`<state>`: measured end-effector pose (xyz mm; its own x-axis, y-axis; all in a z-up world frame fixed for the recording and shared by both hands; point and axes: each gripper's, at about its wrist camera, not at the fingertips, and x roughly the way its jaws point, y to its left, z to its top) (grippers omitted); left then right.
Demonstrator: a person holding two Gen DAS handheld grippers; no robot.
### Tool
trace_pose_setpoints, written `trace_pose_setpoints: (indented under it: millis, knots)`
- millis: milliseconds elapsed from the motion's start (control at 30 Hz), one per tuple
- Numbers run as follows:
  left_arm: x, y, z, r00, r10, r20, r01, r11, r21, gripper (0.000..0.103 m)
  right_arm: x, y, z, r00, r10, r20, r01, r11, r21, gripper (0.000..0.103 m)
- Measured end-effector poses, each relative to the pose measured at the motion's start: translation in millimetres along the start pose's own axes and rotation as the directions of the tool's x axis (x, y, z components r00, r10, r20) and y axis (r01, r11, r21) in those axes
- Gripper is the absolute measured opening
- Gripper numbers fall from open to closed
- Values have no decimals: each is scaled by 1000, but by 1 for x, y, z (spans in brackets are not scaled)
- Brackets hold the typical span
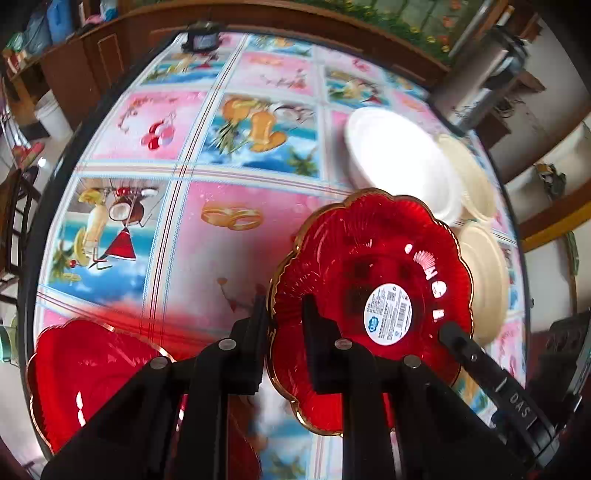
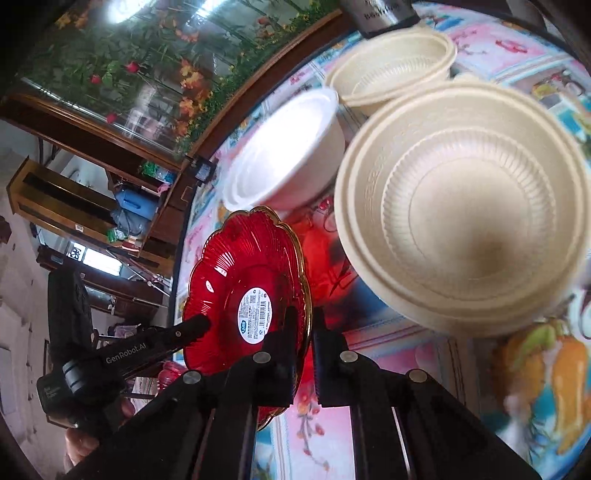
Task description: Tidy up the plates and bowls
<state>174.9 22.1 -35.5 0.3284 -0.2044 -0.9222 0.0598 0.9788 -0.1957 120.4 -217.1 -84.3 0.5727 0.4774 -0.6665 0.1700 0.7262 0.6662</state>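
A red scalloped glass plate [image 1: 369, 266] with a gold rim and a round white sticker is held tilted above the table. My left gripper [image 1: 284, 325] is shut on its left rim. My right gripper [image 2: 308, 332] is shut on the opposite rim of the same plate [image 2: 236, 273]; one of its fingers [image 1: 465, 347] shows in the left wrist view. A second red plate [image 1: 85, 373] lies on the table at the lower left. A white bowl [image 2: 291, 155] and cream ribbed bowls [image 2: 469, 218] stand beyond.
The table [image 1: 229, 206] has a pink and blue picture cloth. A further cream bowl [image 2: 391, 66] sits at the back beside a metal cylinder [image 2: 380, 11]. Dark wood cabinets [image 1: 92, 62] and a flowered wall run behind the table. A chair [image 1: 18, 206] stands at the left.
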Motion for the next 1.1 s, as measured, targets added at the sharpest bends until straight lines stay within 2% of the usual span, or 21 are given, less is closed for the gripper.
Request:
trace_pose_setpoints:
  millis: [133,300,533,800,1100]
  knots:
    - [-36,-7,-11,997,17,76,-21,998,52,15,-27,17,-5,999,17,42,-16,999,-38,7]
    - [-82,13,-35,989,39,145,-51,996,79,16,-48,52,-19,996,58,64,-51,993,-105,7]
    - [-121,60,-75,969,150,198,-166,984,68,17,-32,113,-54,996,86,-5,-84,970,-227,7]
    - [-97,120,-112,964,236,120,-238,971,-3,20,15,142,-105,992,37,-124,-74,946,-314,7]
    - [-64,151,-125,957,285,52,-283,958,-50,22,65,149,-140,973,-70,-218,-20,923,-385,8]
